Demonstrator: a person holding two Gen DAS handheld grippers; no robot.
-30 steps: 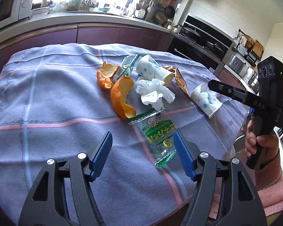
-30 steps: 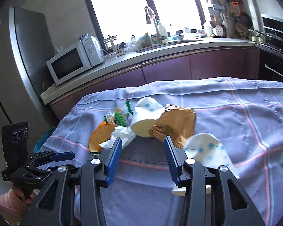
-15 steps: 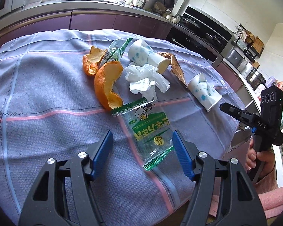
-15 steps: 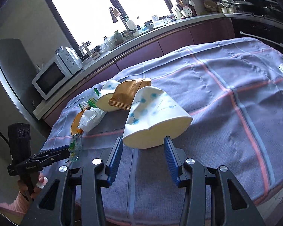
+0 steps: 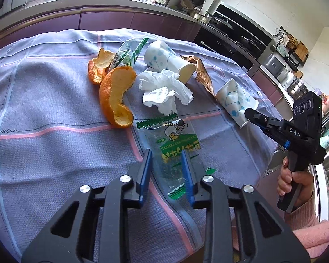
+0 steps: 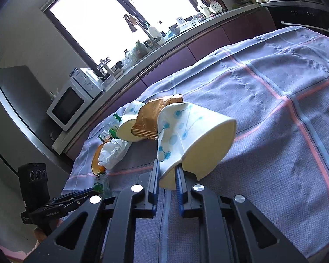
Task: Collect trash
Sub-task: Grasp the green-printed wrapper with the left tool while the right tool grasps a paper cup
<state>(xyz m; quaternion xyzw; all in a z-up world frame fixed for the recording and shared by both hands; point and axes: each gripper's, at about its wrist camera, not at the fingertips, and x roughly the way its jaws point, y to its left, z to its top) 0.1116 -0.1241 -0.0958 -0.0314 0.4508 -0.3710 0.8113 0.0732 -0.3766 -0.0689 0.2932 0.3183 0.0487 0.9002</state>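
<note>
Covering the whole table, a lilac tablecloth (image 5: 43,144) with pink and blue stripes was the largest thing we saw, with a kitchen counter (image 5: 98,2) running behind it and a microwave (image 6: 70,105) at ten o'clock in the right wrist view.

In the left wrist view the trash lay in a loose heap near the centre of the cloth. A big curl of orange peel (image 5: 116,96) sat at about eleven o'clock from the left gripper, with a smaller peel (image 5: 96,70) just beyond it. A crumpled tissue (image 5: 164,89) lay at twelve o'clock, touching a tipped paper cup (image 5: 166,59) behind it. A brown wrapper (image 5: 204,76) lay between that cup and a crushed cup (image 5: 234,103) at two o'clock.

Our left gripper (image 5: 166,160) was closing its blue pads on a clear snack bag (image 5: 175,144) with green print; the bag lay flat on the cloth, its near half bunched between the pads, which pressed its sides.

Our right gripper (image 6: 166,171) was closing too, and its pads pinched the flattened rim of the crushed cup, which stuck out toward one o'clock in its own view. In the left wrist view that gripper sat at three o'clock, held by a hand (image 5: 294,182) in a pink sleeve (image 5: 318,236).
</note>
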